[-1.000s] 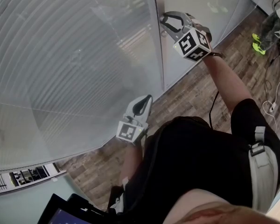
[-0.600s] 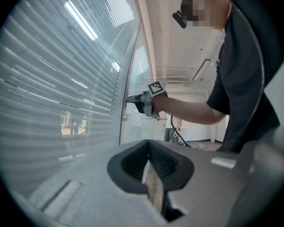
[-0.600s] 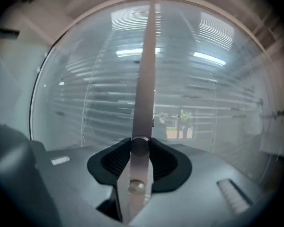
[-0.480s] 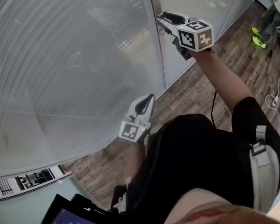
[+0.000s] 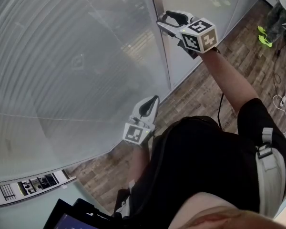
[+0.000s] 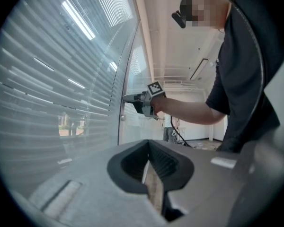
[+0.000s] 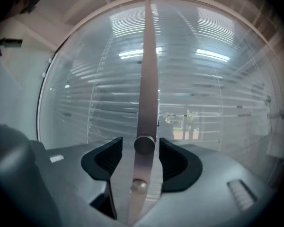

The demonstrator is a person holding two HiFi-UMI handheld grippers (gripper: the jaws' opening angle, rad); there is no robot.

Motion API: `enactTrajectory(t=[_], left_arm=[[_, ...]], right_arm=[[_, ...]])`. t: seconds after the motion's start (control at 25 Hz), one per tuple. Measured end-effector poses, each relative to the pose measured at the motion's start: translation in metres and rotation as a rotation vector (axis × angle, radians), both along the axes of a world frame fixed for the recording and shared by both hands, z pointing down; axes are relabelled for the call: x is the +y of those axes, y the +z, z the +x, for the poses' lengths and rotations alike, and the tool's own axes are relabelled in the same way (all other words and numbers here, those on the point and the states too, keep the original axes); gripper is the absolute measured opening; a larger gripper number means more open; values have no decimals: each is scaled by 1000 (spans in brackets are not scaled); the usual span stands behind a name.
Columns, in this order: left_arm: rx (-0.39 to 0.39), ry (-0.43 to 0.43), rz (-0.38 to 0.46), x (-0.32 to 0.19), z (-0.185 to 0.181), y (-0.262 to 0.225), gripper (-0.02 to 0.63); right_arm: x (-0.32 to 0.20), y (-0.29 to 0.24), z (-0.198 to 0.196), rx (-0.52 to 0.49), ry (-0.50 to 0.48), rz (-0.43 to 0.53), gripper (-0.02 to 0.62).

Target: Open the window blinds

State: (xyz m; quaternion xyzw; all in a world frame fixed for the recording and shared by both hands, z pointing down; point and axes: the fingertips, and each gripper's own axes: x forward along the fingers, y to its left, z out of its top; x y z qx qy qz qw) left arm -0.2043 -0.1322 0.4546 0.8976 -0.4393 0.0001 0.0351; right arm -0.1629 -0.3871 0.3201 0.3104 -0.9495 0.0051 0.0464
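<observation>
Blinds (image 5: 62, 70) of pale grey horizontal slats, sealed behind glass and filling the left of the head view. Slats level and close-set, with trees and a patch of orange outdoors dimly visible between them in the right gripper view (image 7: 203, 108). One grey post (image 7: 149, 56) upright beside the slatted pane, carrying two round fittings: a knob (image 7: 144, 144) and, just below it, a smaller stud (image 7: 138, 186). Two grippers. Right gripper (image 5: 164, 23) raised to the post on an outstretched arm, its fingers (image 7: 109, 162) released and set either side of the knob, a sliver of gap on each side. Left gripper (image 5: 152, 101) held low near the torso and well apart from the post, pointing up along the glass, its fingers (image 6: 128, 167) clenched together on nothing. From that side, right gripper (image 6: 128, 98) level against the post. No surface under the work, only a wood-plank floor (image 5: 200, 89) along the foot of the glass. White ceiling (image 6: 180, 56) overhead. At the room's far edge, two neon-yellow shoes (image 5: 261, 41) of another person and loose cables (image 5: 281, 99) on the planks.
</observation>
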Motion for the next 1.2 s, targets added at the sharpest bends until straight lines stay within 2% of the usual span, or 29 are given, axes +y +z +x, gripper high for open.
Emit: enactTrajectory(t=[0.08, 0.24, 0.32, 0.44, 0.56, 0.8, 0.88, 1.2], left_arm=[[-1, 0, -1, -1, 0, -1, 3], [-4, -10, 23, -2, -6, 4, 3], [-4, -12, 8, -1, -7, 3, 3], [-3, -22, -3, -1, -8, 2, 3], [-2, -31, 10, -2, -12, 4, 3], [-1, -36, 3, -4, -13, 2, 3], [-1, -37, 8, -4, -12, 1, 3], [-1, -41, 26, -3, -17, 8, 3]], right_arm=[[4, -1, -1, 129, -2, 135, 242], [11, -3, -3, 544, 32, 525, 244], [11, 0, -4, 725, 42, 694, 242], [7, 11, -5, 913, 27, 857, 221], [4, 18, -5, 970, 14, 893, 175], [6, 14, -10, 963, 20, 920, 153], [5, 12, -11, 964, 30, 936, 121], [6, 11, -13, 935, 45, 912, 124]])
